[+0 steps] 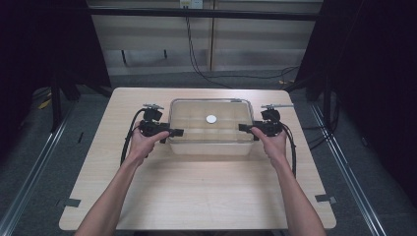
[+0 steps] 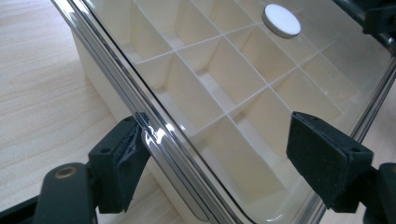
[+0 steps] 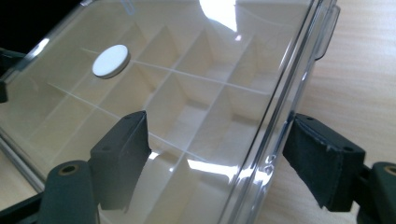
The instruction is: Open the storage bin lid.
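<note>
Table [image 1: 196, 191] is pale wood grain with tape tabs at the near corners, sitting on grey carpet with black curtains either side and cables along the back wall. Clear-lidded divider box [image 1: 210, 128] sits mid-table, white disc [image 1: 211, 118] on its lid. Left gripper [image 1: 173, 132] and right gripper [image 1: 244, 129] both have jaws spread wide around the box's end edges.

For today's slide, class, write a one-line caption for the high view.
A person holds the left gripper and right gripper open at opposite ends of a clear-lidded compartment box on a wooden table.
</note>
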### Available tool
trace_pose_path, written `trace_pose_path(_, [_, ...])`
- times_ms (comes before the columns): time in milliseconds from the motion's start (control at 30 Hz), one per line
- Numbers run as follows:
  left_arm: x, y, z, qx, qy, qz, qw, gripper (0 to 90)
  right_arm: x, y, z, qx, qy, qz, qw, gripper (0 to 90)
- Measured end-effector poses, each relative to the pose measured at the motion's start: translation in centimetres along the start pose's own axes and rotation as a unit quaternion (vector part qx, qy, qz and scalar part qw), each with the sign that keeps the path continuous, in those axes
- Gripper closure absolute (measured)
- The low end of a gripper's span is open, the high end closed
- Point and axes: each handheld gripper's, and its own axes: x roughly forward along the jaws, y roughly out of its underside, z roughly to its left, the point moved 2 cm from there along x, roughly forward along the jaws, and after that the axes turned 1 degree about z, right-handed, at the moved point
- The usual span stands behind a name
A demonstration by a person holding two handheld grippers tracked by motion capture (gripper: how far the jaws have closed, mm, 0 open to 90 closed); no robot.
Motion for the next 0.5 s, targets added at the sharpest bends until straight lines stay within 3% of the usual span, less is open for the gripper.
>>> trace_pose_path(167, [-0.3,0.1,-0.1,0.008,-0.005,-0.008,0.9999,27.0,-0.4,0.1,-0.2,-0.001,-0.008,0.001,1.0,28.5])
trace_pose_path(200, [-0.4,0.2,-0.2,0.014,-0.012,-0.014,0.9997,28.4,-0.7,0.4,-0.4,0.0,-0.01,-0.003,0.9999,33.4])
trace_pose_path(267, [-0.5,0.2,-0.2,0.017,-0.012,-0.016,0.9997,29.3,-0.8,0.4,-0.5,0.0,-0.014,-0.009,0.9999,34.4])
trace_pose_path(300, [-0.5,0.2,-0.3,0.02,-0.011,-0.019,0.9995,29.4,-1.2,0.5,-0.5,0.0,-0.017,-0.024,0.9996,39.6])
trace_pose_path(500, [-0.9,0.6,0.1,0.011,-0.002,-0.041,0.9991,36.5,-1.7,0.6,-0.7,0.008,-0.047,-0.045,0.9978,45.1])
